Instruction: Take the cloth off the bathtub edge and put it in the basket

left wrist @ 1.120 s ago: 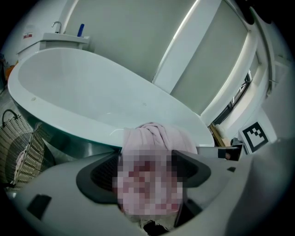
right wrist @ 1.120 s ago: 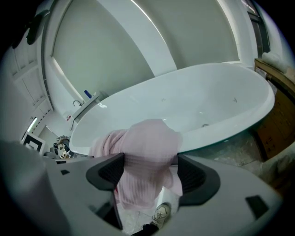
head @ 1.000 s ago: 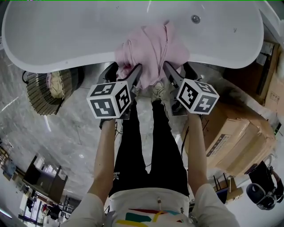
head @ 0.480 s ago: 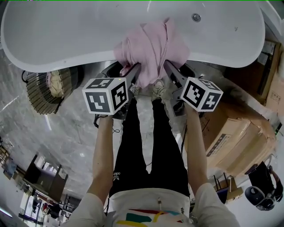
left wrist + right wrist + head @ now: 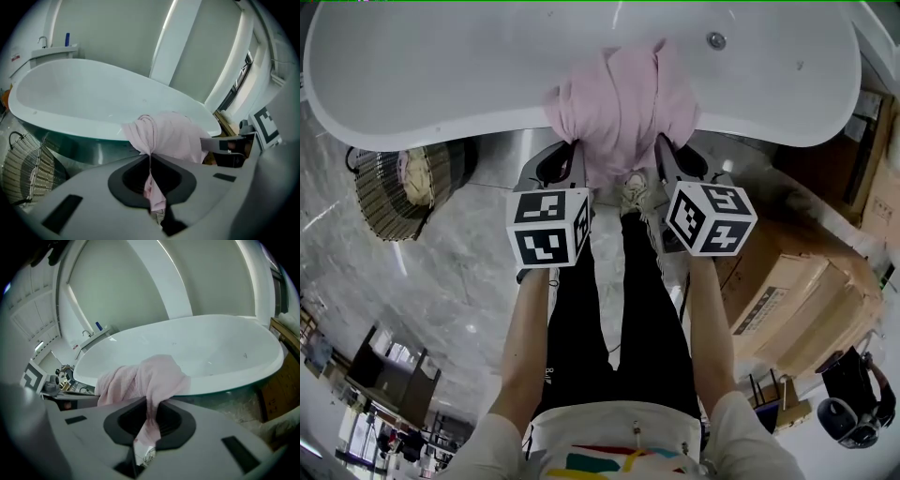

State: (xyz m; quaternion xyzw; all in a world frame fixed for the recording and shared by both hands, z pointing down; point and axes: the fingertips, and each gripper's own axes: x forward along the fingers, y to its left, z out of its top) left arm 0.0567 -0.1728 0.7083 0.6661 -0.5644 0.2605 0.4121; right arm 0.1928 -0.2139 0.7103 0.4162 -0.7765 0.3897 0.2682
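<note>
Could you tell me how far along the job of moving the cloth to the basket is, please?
Done: both grips are made. The left gripper and right gripper have just closed their jaws on the pink cloth. In hand: the cloth, draped over the bathtub edge and not yet lifted. Left: lift it off and carry it to the wire basket on the floor.

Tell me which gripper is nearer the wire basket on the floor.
Left. The left gripper, jaws just closed on the pink cloth, is on the side toward the basket; the right gripper, likewise just closed on it, lies beyond, across the cloth.
</note>
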